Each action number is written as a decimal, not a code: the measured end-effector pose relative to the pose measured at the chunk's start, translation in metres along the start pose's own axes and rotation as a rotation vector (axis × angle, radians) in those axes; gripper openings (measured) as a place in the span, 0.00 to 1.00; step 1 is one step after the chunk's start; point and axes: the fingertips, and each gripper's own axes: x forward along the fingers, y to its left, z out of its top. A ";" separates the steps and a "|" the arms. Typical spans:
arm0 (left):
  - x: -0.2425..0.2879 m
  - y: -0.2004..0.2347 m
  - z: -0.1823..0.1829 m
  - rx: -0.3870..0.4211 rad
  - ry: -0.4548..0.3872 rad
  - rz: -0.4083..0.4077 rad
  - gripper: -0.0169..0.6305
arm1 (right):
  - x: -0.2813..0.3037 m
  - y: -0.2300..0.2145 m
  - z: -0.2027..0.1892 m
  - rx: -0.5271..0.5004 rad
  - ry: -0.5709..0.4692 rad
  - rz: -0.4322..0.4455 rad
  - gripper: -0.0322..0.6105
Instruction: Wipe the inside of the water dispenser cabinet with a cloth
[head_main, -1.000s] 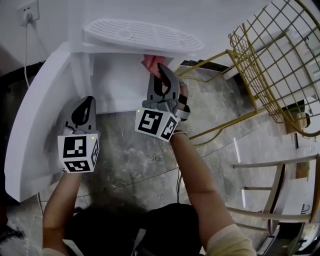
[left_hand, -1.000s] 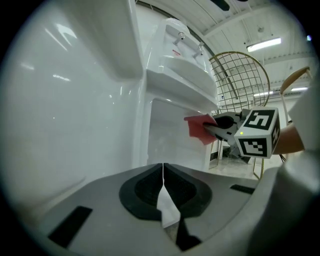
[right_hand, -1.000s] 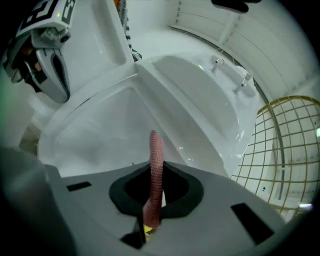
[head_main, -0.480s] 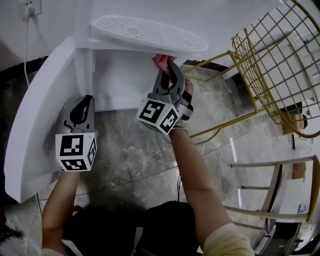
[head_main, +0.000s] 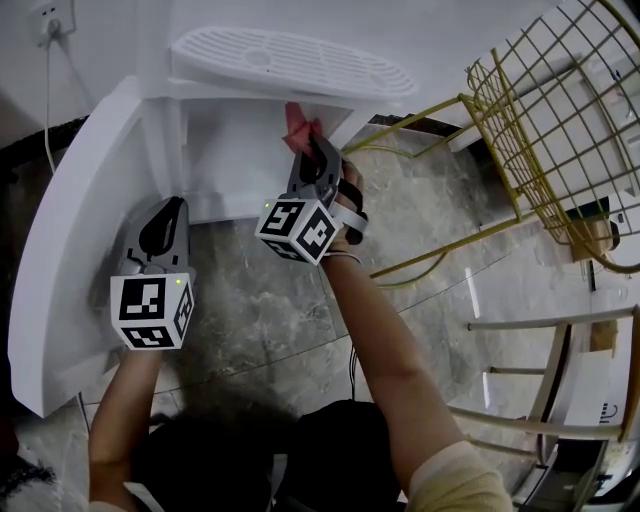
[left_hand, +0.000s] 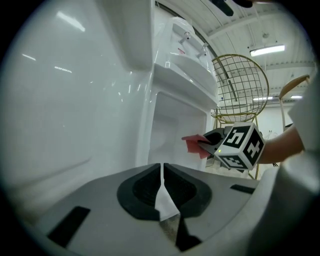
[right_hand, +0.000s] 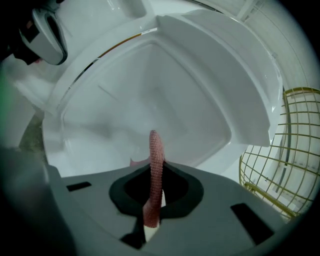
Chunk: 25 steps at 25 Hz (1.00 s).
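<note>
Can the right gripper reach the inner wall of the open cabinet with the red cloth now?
Probably yes. The door stands open, the right gripper holds the cloth at the cabinet mouth, and nothing lies between.

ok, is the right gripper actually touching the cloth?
Touching. The right gripper view shows the right gripper with its jaws closed on the pink cloth, which stands up pinched between them.

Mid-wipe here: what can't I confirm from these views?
- Whether the cloth touches the cabinet wall: head view, drip tray overhangs it; right gripper view, cloth is edge-on.
- Cabinet surface below the cloth: right gripper view, body of the right gripper covers it.
- Dirt or streaks: too faint against glossy white.
</note>
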 end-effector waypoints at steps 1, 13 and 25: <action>0.000 0.000 -0.001 -0.001 0.001 0.000 0.05 | 0.001 0.005 -0.002 -0.009 0.008 0.010 0.09; 0.001 0.004 -0.012 -0.014 0.027 0.003 0.05 | 0.007 0.062 -0.037 -0.162 0.079 0.116 0.09; 0.002 0.006 -0.023 -0.015 0.051 0.016 0.05 | 0.005 0.111 -0.067 -0.164 0.140 0.272 0.09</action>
